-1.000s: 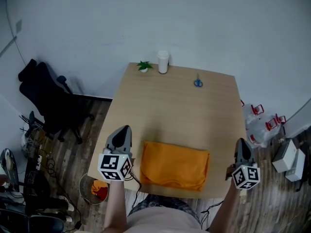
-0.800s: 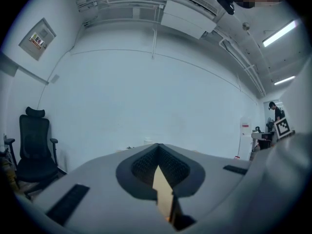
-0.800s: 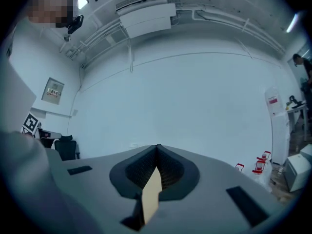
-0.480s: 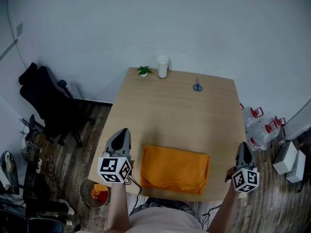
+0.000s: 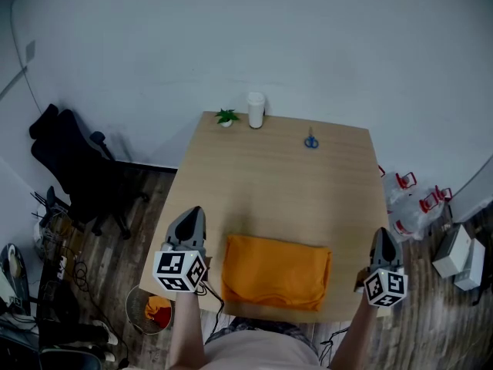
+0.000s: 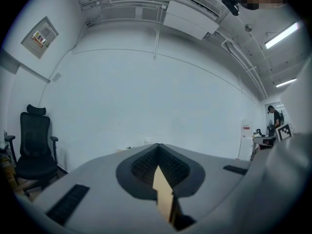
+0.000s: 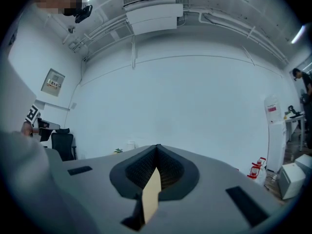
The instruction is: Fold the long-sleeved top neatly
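Apparently done: found folded orange fabric long-sleeved top [image 5: 277,272] at near edge of pale wooden table [image 5: 285,176], long axis left-right, between clenched, empty left gripper [image 5: 194,214] (nearer) and right gripper [image 5: 382,233].

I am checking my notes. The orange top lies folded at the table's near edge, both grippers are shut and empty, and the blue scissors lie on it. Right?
One thing is wrong: the head view shows the blue scissors on the bare table near its far edge, apart from the orange top. The left gripper and right gripper are indeed shut, empty.
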{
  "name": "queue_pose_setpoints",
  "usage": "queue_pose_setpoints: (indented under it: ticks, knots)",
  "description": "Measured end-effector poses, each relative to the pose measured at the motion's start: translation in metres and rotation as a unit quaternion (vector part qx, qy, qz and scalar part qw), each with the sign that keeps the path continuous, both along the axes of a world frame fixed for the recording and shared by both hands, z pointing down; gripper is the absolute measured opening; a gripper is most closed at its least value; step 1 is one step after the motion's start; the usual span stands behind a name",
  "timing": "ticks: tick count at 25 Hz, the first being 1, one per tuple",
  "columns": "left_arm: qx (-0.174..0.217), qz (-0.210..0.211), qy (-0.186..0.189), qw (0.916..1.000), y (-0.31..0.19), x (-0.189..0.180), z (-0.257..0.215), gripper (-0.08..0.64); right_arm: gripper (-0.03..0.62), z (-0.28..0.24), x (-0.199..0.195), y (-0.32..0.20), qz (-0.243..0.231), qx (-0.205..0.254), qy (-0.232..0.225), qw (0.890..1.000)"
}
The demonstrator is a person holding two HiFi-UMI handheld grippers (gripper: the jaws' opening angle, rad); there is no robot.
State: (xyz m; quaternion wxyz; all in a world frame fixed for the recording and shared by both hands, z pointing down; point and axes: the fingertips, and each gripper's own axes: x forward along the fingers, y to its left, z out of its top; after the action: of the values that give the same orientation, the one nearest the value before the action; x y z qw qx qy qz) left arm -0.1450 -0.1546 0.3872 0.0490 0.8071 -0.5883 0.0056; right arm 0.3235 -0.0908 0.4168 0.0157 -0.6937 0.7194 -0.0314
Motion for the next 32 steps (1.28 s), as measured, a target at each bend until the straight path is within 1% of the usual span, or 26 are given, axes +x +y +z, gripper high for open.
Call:
queue_pose_setpoints:
  ticks: [5,13,32]
  knots:
    - [-0.009,0.001,0.013,0.9999,-0.002,-0.003,0.004,0.001,0.006,0.001,-0.003,-0.002,-0.007,-0.002,-0.006,1.0]
    - [-0.012,0.004,0.011,0.9998,0.0,-0.002,0.004,0.0,0.006,0.003,-0.007,0.0,-0.013,-0.006,-0.014,1.0]
    - [-0.021,0.01,0.013,0.9996,0.004,0.005,0.01,0.001,0.006,0.007,-0.01,0.003,-0.018,-0.011,-0.015,1.0]
